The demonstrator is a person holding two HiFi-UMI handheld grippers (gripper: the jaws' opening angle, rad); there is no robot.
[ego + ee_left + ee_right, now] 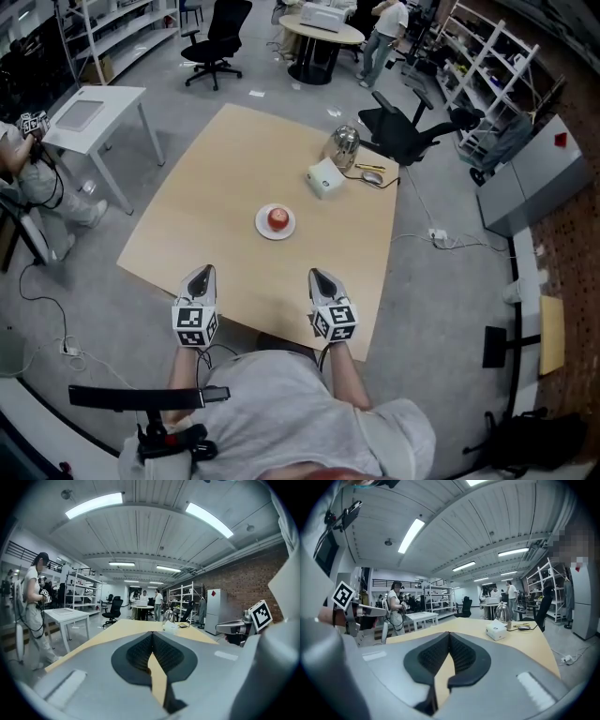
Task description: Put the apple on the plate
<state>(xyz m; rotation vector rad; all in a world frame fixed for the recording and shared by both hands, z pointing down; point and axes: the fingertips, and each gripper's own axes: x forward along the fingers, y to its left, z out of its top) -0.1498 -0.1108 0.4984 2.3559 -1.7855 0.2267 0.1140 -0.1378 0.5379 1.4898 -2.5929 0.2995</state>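
The apple (278,217) sits on the plate (262,228) ahead of the left tool (202,272) and right tool (319,276) — midway between them, on the bench (206,187).

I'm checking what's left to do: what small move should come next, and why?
Probably none, just hold back: the apple already sits on the plate, and the left gripper and right gripper are shut, empty and well clear of it.

L gripper (201,272) & R gripper (319,276) held side by side, apart, both pointing fwd, tilted slightly down. Jaws of each closed tip to tip, nothing between. Forearms (339,373) run back to torso.
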